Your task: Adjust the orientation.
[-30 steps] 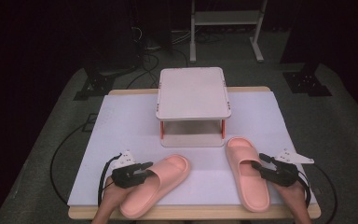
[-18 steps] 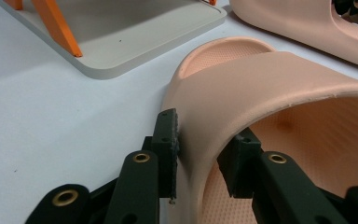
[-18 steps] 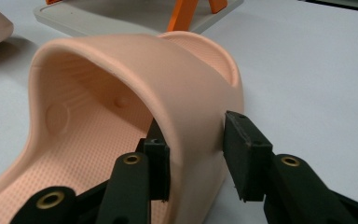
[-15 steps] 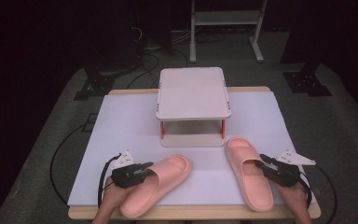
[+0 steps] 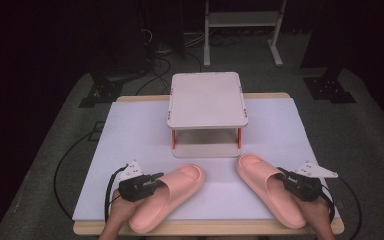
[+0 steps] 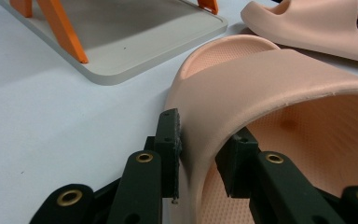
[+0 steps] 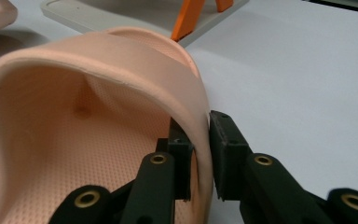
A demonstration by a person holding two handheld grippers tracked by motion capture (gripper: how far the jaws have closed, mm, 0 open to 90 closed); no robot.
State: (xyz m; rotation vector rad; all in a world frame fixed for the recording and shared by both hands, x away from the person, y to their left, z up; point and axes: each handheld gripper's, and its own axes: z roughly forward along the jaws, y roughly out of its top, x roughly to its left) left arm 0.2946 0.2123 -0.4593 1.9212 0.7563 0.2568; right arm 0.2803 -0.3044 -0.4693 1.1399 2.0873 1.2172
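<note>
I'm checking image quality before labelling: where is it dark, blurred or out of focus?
High view: floor beyond the white-covered table is nearly black, table evenly lit. Left gripper view: the left hand-held gripper looks soft up close; the pink foam slipper is sharper. Right gripper view: the right hand-held gripper is slightly blurred, the orange-legged beige rack soft.

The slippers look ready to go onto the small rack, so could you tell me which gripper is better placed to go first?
Right, narrowly. The right gripper already pinches its slipper's strap; the left gripper's jaws look looser.
</note>
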